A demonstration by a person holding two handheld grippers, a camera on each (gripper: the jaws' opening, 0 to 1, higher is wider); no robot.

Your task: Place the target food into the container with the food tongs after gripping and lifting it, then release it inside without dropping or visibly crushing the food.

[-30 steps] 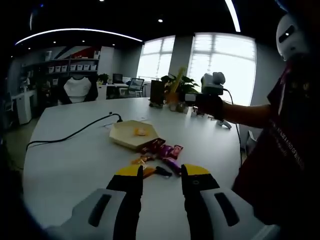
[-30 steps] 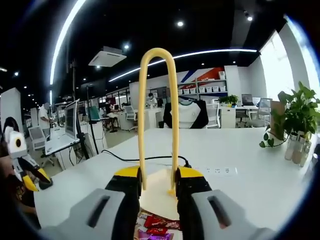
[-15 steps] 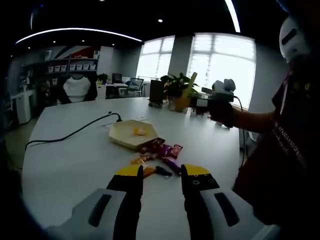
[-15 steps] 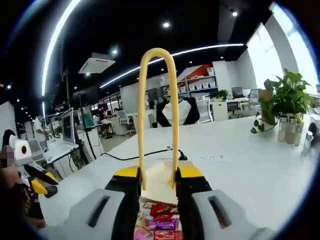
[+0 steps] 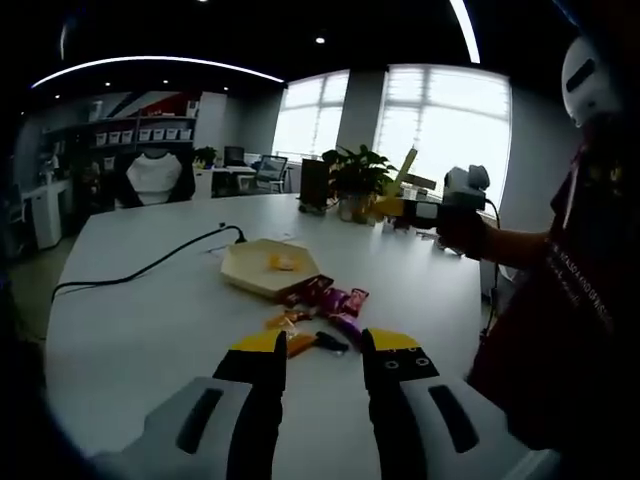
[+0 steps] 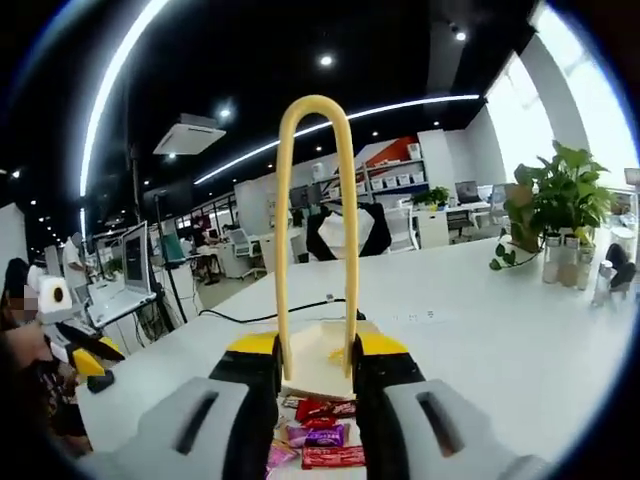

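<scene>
Right gripper (image 6: 315,368) clamps yellow looped plastic tongs (image 6: 317,220) upright at frame centre; left gripper (image 5: 325,362), lower centre, gapes empty; wrapped snacks (image 5: 325,310) lie beside the hexagonal beige tray (image 5: 268,268) mid-frame.

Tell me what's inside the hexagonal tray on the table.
In the left gripper view, the tray holds one small orange-yellow piece of food. In the right gripper view, the right gripper and the yellow tongs it holds cover most of the tray's inside.
</scene>
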